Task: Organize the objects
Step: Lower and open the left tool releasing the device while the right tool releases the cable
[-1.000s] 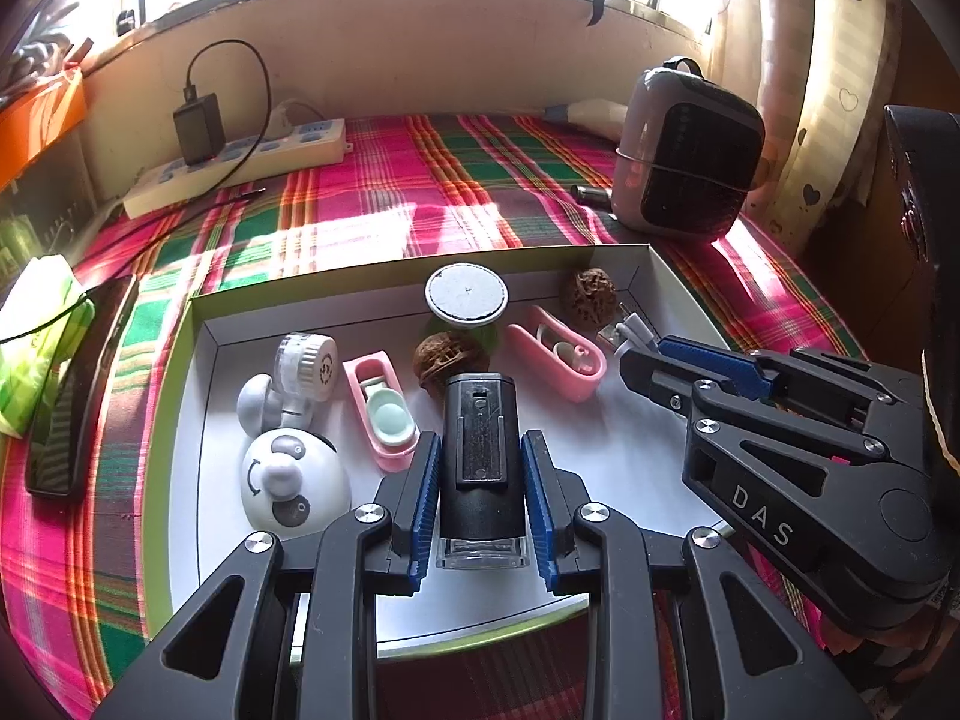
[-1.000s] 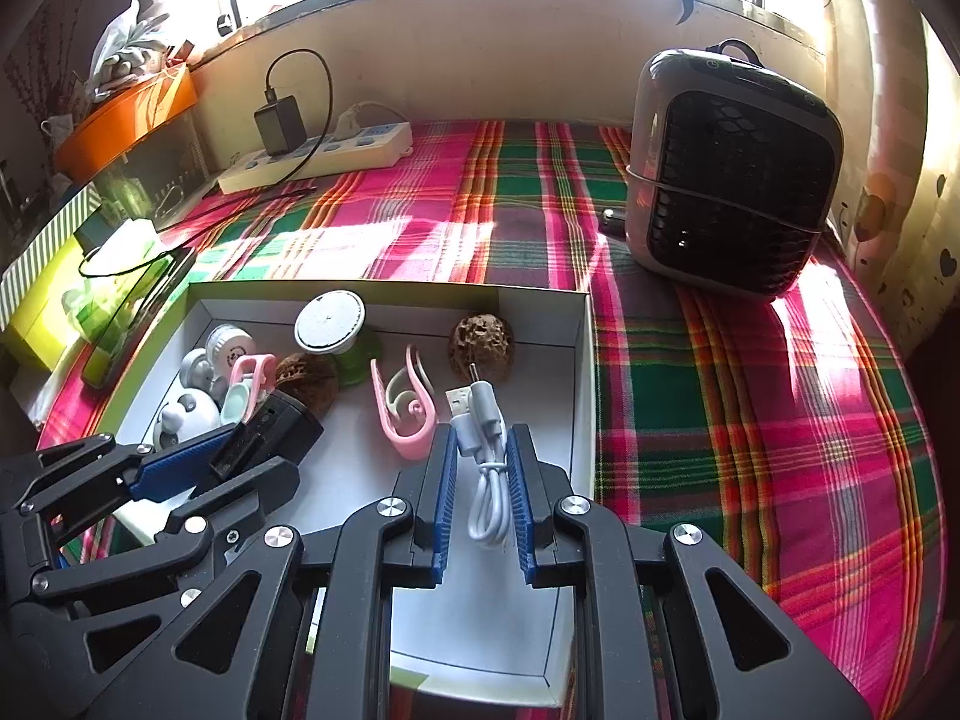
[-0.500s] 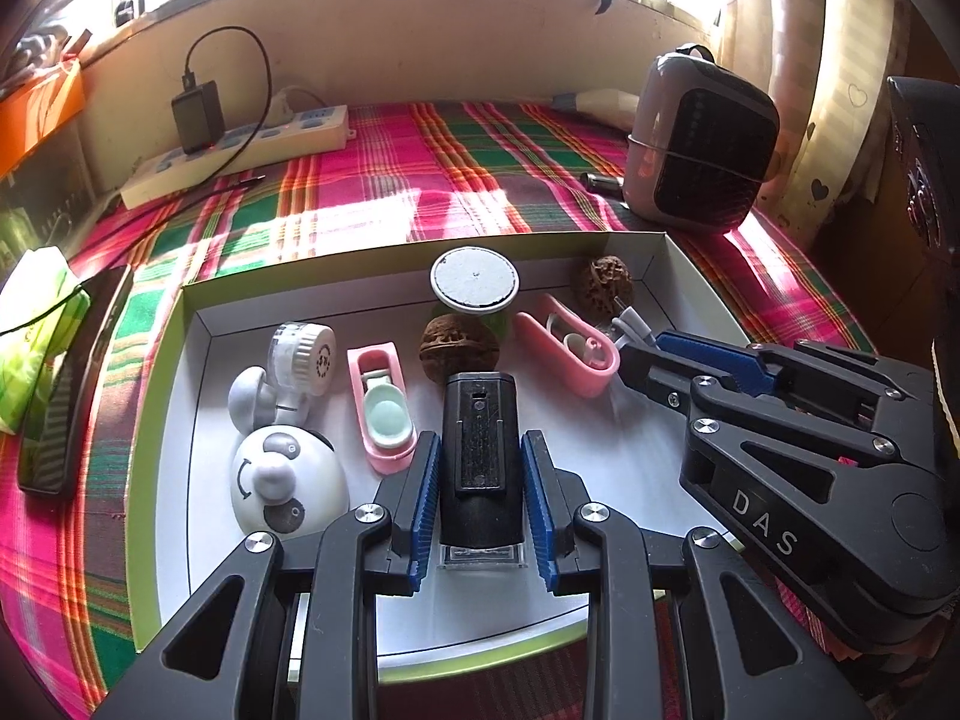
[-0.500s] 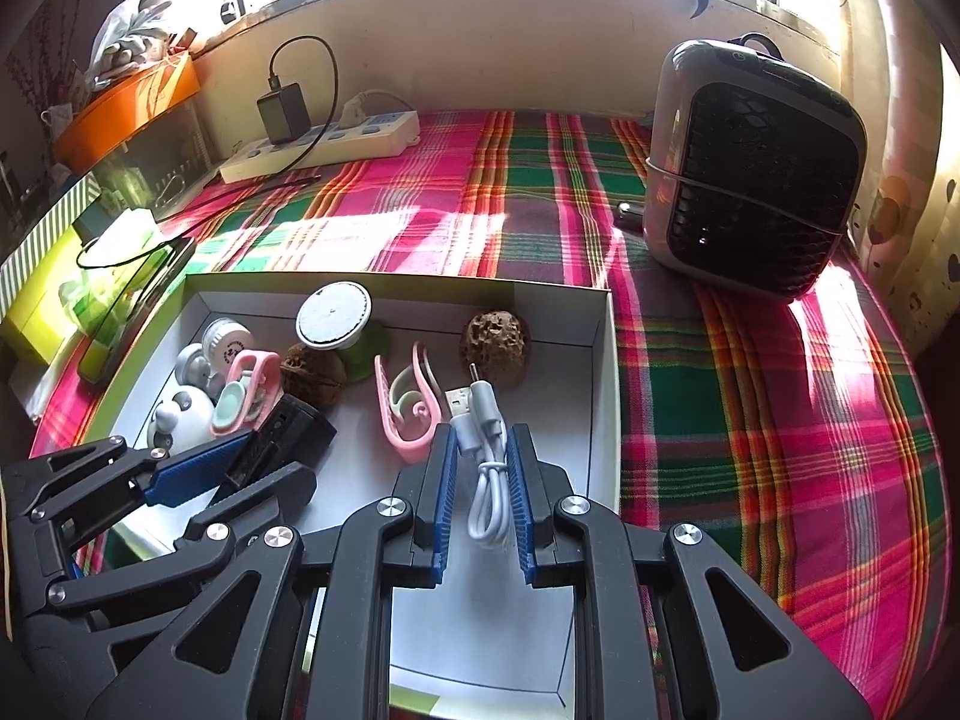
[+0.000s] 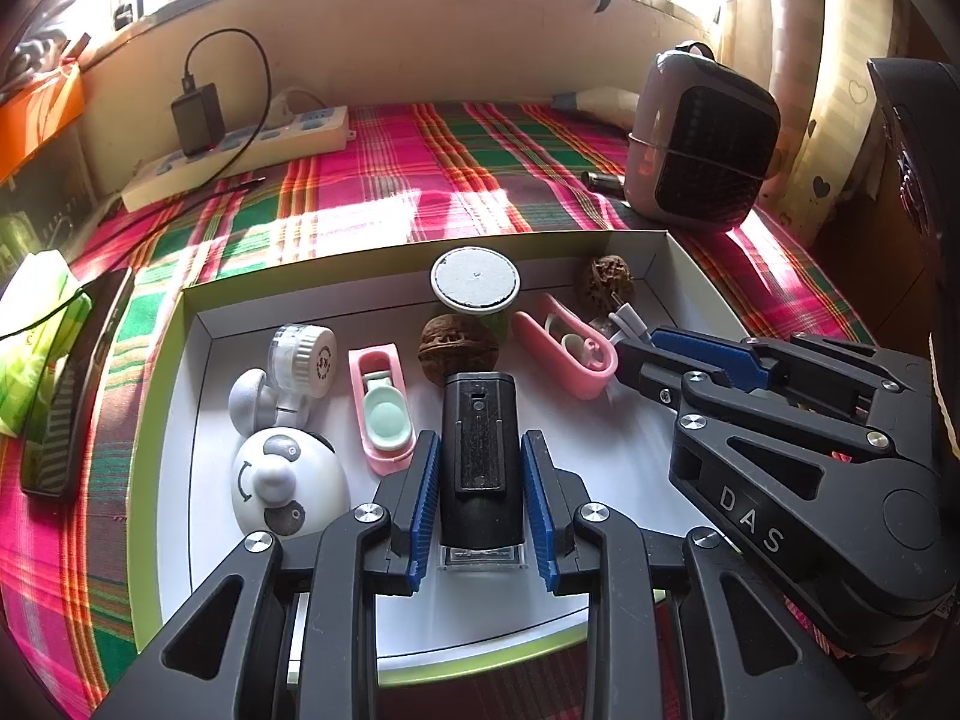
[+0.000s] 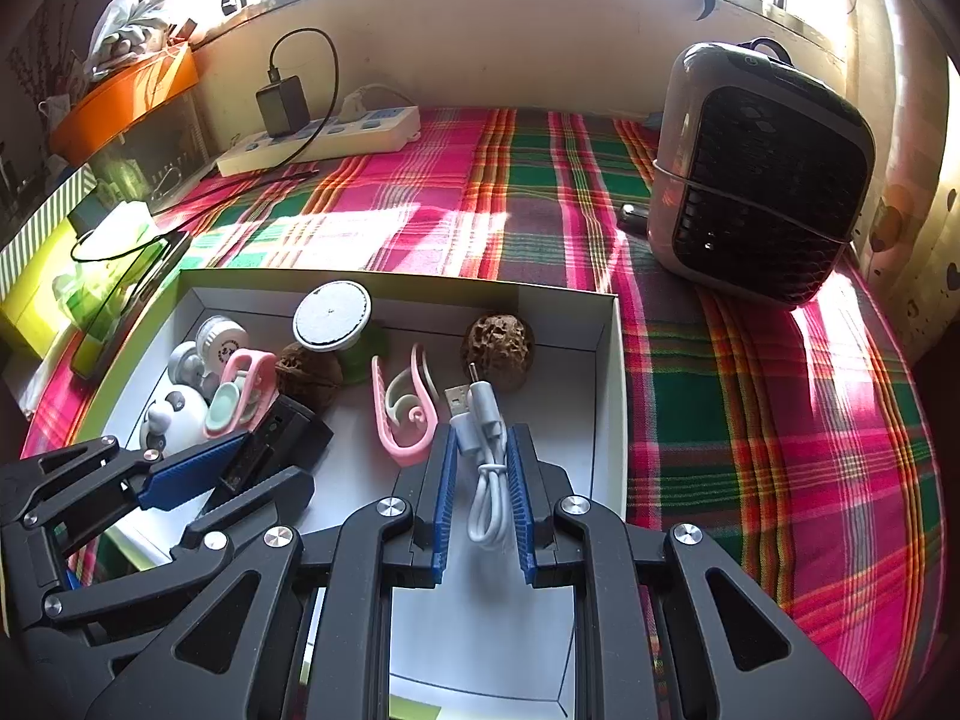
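Inside the tray, a black device is clamped by the left gripper; a white cable is pinched by the right gripper.

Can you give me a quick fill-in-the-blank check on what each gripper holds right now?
1. The left gripper is shut on a ____ device.
2. The right gripper is shut on a coiled white ____.
3. Both grippers are over the white ____.
4. The wrinkled brown nuts in it number ____.

Missing words: black; cable; box; two
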`<state>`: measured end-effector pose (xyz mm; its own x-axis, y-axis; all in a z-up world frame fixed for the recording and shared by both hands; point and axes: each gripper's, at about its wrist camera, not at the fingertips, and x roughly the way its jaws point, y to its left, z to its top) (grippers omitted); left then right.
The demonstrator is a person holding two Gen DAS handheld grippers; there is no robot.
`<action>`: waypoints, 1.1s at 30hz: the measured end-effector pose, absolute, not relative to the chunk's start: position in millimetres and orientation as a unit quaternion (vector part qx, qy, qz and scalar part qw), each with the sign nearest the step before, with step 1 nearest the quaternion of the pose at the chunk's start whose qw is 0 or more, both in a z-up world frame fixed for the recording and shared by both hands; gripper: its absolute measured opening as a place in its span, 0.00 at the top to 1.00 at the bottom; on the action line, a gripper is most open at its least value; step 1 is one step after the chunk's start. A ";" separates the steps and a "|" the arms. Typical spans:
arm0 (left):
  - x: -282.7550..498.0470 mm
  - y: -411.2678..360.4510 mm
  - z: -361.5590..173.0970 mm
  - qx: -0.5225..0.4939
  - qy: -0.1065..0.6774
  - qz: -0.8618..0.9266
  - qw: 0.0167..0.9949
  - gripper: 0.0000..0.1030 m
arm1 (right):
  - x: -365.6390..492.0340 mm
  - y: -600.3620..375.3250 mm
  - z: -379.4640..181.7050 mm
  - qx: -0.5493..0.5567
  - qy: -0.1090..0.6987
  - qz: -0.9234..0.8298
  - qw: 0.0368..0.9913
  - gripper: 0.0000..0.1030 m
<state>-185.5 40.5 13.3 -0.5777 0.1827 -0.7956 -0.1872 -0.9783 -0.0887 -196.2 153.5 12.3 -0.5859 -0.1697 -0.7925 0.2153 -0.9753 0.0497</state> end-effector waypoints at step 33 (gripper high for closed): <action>-172.3 35.0 19.9 -0.436 0.006 0.897 0.076 0.64 | -177.6 158.0 21.4 0.425 -0.004 -0.898 0.112 0.64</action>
<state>-172.3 35.0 19.9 -0.6078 0.1304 -0.7833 -0.1411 -0.9885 -0.0551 -177.6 158.0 21.4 -0.6142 -0.2052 -0.7620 0.1988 -0.9747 0.1022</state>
